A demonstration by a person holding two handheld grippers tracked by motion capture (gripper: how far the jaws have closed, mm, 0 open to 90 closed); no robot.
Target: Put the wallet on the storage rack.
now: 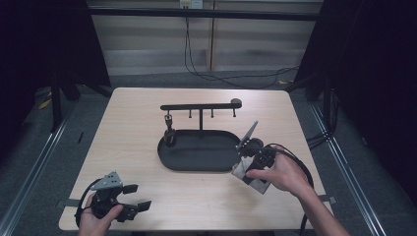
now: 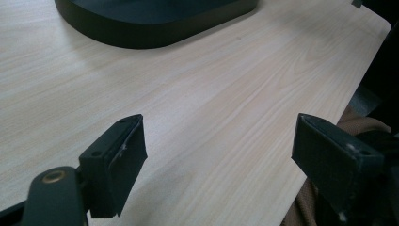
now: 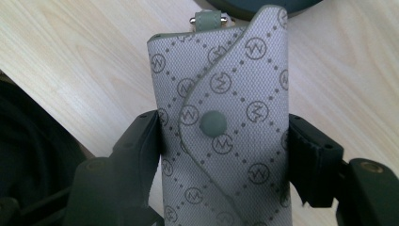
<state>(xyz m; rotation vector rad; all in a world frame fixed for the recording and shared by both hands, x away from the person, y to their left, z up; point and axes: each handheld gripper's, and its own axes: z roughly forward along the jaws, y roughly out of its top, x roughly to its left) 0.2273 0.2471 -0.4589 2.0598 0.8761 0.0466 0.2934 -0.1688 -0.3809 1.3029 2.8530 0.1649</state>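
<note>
A pale wooden table [image 1: 147,147] carries a black oval tray [image 1: 196,152] with a hook rack [image 1: 199,106] rising from its far edge; a small dark item [image 1: 169,132] hangs from the rack's leftmost hook, down into the tray. At the tray's near right edge, the right gripper [image 1: 244,164] clamps a grey monogrammed key pouch [image 3: 226,127] by its two long sides, both jaws pressed against the fabric just beside the snap button [image 3: 212,123], with the pouch's short strap tab [image 3: 207,20] pointing toward the tray. Near the table's front left corner, the left gripper [image 1: 136,197] hovers low over bare wood, its jaws spread wide and holding nothing, well apart from the pouch.
</note>
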